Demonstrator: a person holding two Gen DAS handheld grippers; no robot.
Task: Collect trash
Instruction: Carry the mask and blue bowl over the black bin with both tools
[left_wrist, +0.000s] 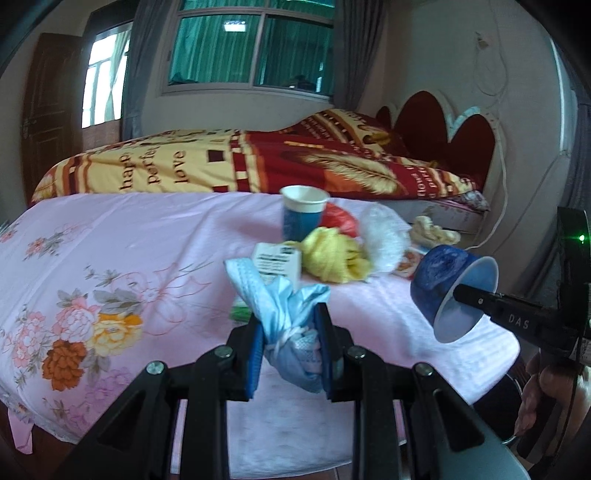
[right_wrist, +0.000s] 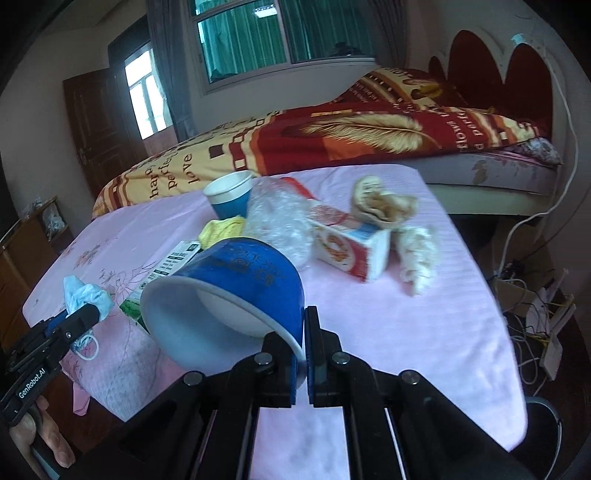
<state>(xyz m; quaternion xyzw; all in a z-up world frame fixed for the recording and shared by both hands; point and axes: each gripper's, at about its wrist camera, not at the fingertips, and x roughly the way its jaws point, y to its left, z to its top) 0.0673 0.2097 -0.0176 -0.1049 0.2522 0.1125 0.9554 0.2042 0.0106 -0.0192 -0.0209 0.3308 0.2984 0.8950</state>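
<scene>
My left gripper (left_wrist: 291, 347) is shut on a crumpled light-blue face mask (left_wrist: 284, 306) above the near edge of the pink-sheeted table (left_wrist: 110, 240). The mask also shows in the right wrist view (right_wrist: 86, 295). My right gripper (right_wrist: 303, 354) is shut on the rim of a blue paper bowl (right_wrist: 236, 280), tilted on its side; the bowl also shows at the right of the left wrist view (left_wrist: 450, 284). More trash lies mid-table: a blue paper cup (left_wrist: 301, 214), a yellow wad (left_wrist: 332, 254), a clear plastic bag (right_wrist: 280, 218), a white printed box (left_wrist: 277, 262), a red-and-white carton (right_wrist: 347, 247), crumpled tissues (right_wrist: 384, 203).
A bed with a red and yellow quilt (left_wrist: 258, 158) stands behind the table. A window (left_wrist: 251, 48) and a dark wooden door (left_wrist: 48, 110) are at the back. Cables and a power strip (right_wrist: 543, 314) lie on the floor to the right of the table.
</scene>
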